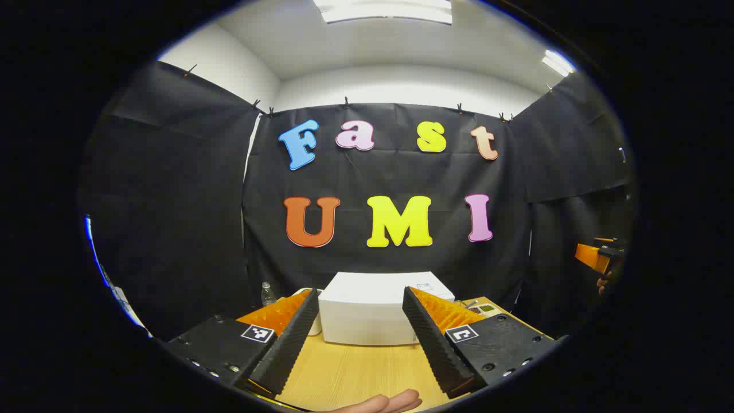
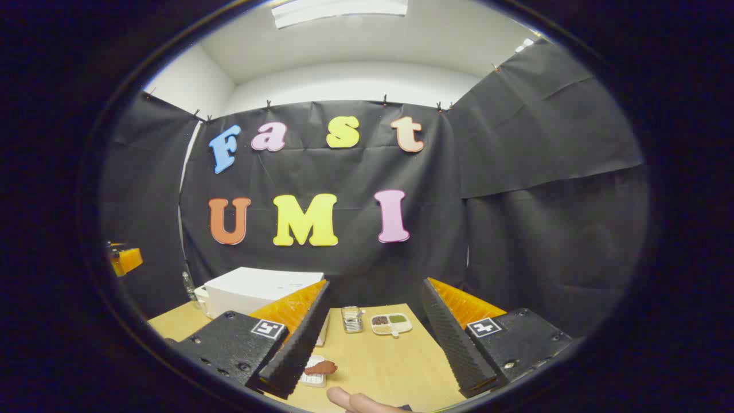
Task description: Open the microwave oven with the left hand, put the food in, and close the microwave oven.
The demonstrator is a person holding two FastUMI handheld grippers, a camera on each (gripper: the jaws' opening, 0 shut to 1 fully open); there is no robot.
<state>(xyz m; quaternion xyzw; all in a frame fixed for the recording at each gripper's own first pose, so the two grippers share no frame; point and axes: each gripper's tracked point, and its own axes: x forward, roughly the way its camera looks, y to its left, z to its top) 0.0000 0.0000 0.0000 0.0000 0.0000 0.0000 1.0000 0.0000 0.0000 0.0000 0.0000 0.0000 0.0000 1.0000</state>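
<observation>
A white microwave oven (image 1: 367,312) stands shut on the wooden table (image 1: 350,373), straight ahead between the fingers of my left gripper (image 1: 361,338), which is open and empty above the table. In the right gripper view the microwave oven (image 2: 258,295) stands at the left. My right gripper (image 2: 375,338) is open and empty too. Below it, by its left finger, a reddish-brown piece of food (image 2: 324,367) lies on a small white plate (image 2: 312,378). The right gripper (image 1: 599,257) also appears far right in the left gripper view, held by a hand.
A divided white dish (image 2: 391,324) with dark and green fillings and a small metal container (image 2: 351,319) sit at the back of the table (image 2: 378,367). A clear bottle (image 1: 267,293) stands left of the microwave. Fingertips of a hand (image 1: 390,403) show at the bottom edge.
</observation>
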